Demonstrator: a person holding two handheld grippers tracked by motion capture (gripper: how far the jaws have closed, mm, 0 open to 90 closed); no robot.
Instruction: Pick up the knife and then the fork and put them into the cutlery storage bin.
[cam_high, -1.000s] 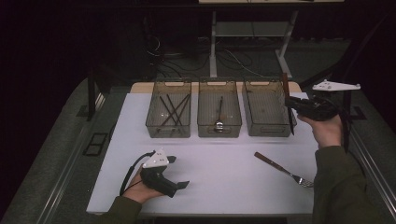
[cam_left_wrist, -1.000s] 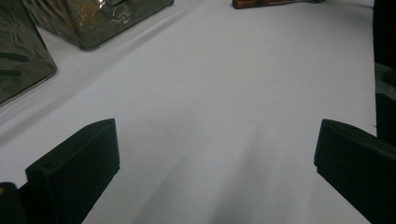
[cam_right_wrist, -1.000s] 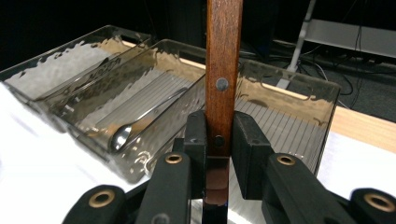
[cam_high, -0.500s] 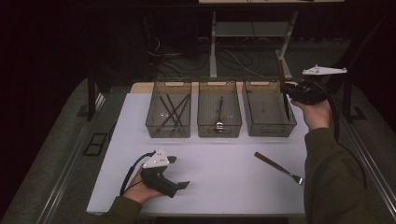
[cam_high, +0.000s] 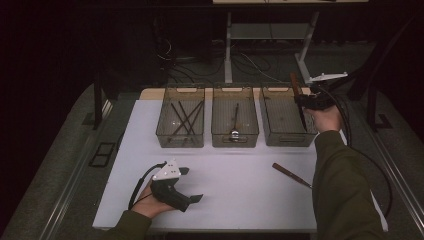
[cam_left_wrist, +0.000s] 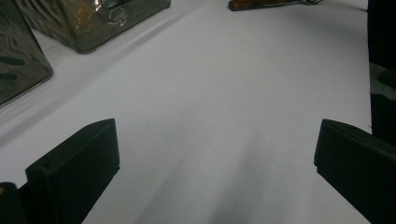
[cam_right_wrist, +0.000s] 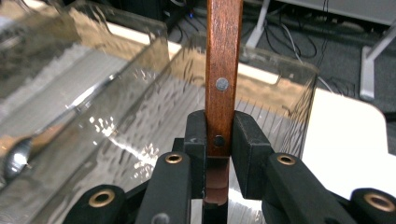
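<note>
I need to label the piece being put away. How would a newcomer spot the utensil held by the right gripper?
Start at the three clear bins on the white table and go to the rightmost bin. Above its right edge, the right gripper clamps a wooden-handled utensil upright. Unlike the fork flat on the table, it is off the table.

Three clear bins stand in a row on my table: a left bin (cam_high: 180, 125), a middle bin (cam_high: 235, 124) and a right bin (cam_high: 284, 125). I count several dark sticks (cam_high: 183, 118) crossed in the left bin; the exact number is too hard to tell. One spoon (cam_high: 234, 125) lies in the middle bin. Two wooden-handled utensils are out: one (cam_right_wrist: 223, 74) clamped in my right gripper (cam_high: 311, 101), one (cam_high: 291, 175) lying on the table. I hold two grippers, the left gripper (cam_high: 192, 184) being the second.
</note>
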